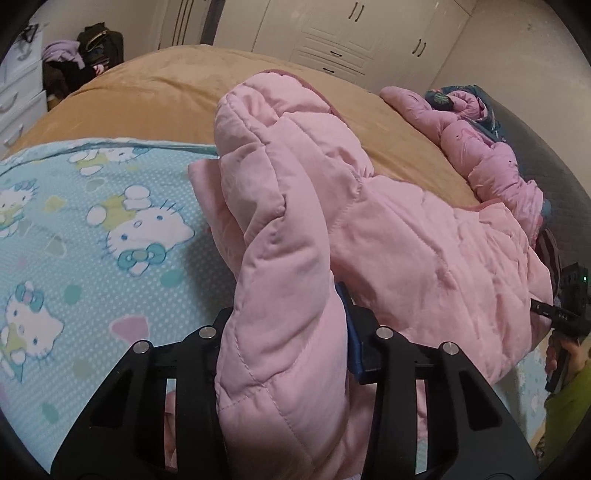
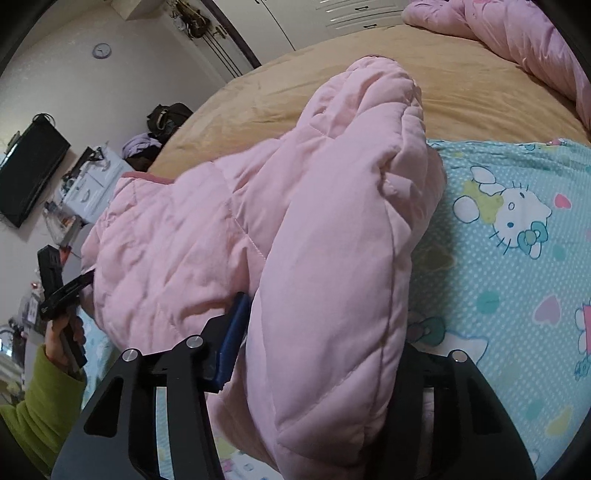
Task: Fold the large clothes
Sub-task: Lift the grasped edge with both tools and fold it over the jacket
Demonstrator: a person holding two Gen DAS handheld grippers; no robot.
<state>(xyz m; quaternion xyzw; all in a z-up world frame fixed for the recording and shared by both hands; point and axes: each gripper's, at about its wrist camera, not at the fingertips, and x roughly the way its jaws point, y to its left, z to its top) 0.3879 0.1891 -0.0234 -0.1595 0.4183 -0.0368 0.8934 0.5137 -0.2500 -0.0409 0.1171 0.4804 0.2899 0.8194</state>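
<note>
A pink quilted jacket (image 1: pixel 388 229) lies across the bed, partly on a light blue Hello Kitty sheet (image 1: pixel 74 229) and partly on a tan blanket (image 1: pixel 166 85). My left gripper (image 1: pixel 291 339) is shut on a thick fold of the jacket, which bulges between its black fingers. My right gripper (image 2: pixel 317 343) is shut on the opposite end of the jacket (image 2: pixel 221 229), a padded fold filling its jaws. Each gripper shows at the edge of the other's view: the right one (image 1: pixel 565 317), the left one (image 2: pixel 62 291).
A crumpled pink quilt (image 1: pixel 480 140) lies at the far side of the bed. White wardrobes (image 1: pixel 351 33) stand behind the bed. A white drawer unit (image 1: pixel 18 96), a dark bag (image 1: pixel 99 44) and a wall TV (image 2: pixel 29 173) stand beside the bed.
</note>
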